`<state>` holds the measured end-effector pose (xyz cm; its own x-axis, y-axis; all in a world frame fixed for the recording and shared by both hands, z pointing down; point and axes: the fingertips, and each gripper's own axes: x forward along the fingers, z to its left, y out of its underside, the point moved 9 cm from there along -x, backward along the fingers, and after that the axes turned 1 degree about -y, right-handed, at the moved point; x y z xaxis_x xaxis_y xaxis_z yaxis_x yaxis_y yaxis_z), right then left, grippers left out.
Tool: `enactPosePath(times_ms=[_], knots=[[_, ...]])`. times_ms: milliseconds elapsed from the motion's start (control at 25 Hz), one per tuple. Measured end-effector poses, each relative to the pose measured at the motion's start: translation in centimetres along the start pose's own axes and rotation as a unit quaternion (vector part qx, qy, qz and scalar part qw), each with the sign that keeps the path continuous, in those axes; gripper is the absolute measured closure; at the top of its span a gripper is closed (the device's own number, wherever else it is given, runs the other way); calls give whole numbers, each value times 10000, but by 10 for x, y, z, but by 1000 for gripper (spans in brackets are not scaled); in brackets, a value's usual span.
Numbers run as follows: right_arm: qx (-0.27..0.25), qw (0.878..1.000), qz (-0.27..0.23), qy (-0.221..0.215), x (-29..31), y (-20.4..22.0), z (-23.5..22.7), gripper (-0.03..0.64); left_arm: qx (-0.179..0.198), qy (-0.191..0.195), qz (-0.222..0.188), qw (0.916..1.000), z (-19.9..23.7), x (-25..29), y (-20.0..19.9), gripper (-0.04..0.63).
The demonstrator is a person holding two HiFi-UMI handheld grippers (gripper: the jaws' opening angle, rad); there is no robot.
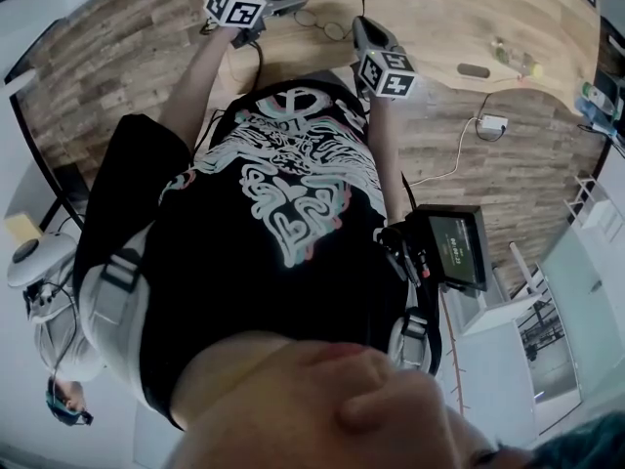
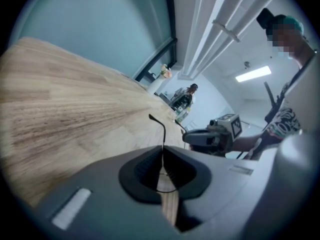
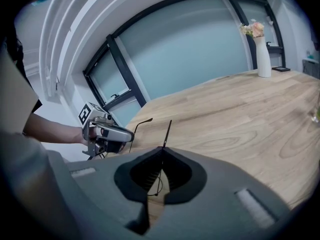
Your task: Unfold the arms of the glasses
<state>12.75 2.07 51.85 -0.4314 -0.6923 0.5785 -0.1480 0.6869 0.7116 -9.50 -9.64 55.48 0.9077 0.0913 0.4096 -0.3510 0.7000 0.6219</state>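
Thin wire-framed glasses (image 1: pixel 322 22) hang between my two grippers over the near edge of the wooden table (image 1: pixel 439 8). My left gripper (image 1: pixel 285 0) is shut on one thin arm of the glasses (image 2: pixel 161 129), which rises out of the closed jaws to its curved tip. My right gripper (image 1: pixel 363 29) is shut on the other arm (image 3: pixel 166 130), a straight dark wire standing up from the jaws. A loop of the frame shows behind each pair of pads. In the left gripper view the right gripper (image 2: pixel 200 138) is close by; in the right gripper view the left gripper (image 3: pixel 112 133) is.
A white vase with flowers (image 3: pixel 262 54) stands far back on the table. A dark flat object (image 1: pixel 474 69) and a small bottle (image 1: pixel 516 59) lie to the right. On the floor are a white adapter with cable (image 1: pixel 491 123) and a screen (image 1: pixel 454 247).
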Motion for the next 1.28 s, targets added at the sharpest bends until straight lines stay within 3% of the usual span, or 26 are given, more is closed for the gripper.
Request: enactPosePath(times_ms=[360,1280], knots=[[105,9999,-38,16,4,1,0,615,-149,-15,-144,9998,6,-7,3,600],[-15,10000,-55,-14,4,1,3,615,-100,-6,-112,9999,8,-10,2,601]])
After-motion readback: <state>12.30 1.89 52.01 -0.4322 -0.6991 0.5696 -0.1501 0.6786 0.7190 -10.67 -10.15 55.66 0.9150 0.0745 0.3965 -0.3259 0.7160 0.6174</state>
